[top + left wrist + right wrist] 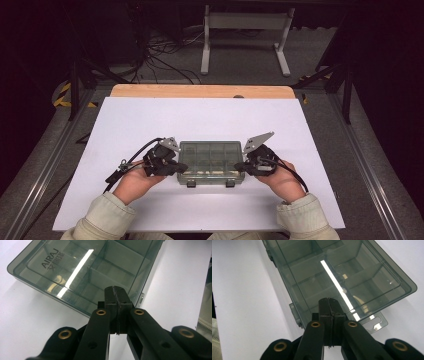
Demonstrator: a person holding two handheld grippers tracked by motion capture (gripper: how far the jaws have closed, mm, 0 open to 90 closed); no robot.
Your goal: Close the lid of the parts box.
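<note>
left gripper jaws pressed together, empty | right gripper likewise | risk: smooth lidded organizer box, frame centre, may skid if pushed unevenly

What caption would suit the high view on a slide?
A person's left gripper and right gripper, both shut, flank a closed smoky compartment box on a white table.

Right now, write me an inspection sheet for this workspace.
Surface: white sheet over a wooden table.
Job's things: smoky clear compartment box, lid shut, two latches toward the person.
Clutter: nothing seen.
Grippers: left tool at the box's left end, jaws shut; right tool at its right end, jaws shut; neither grips anything.
Cables: one trails from each tool; loose cables on the floor beyond.
Surroundings: white stand, dark frame rails.
</note>
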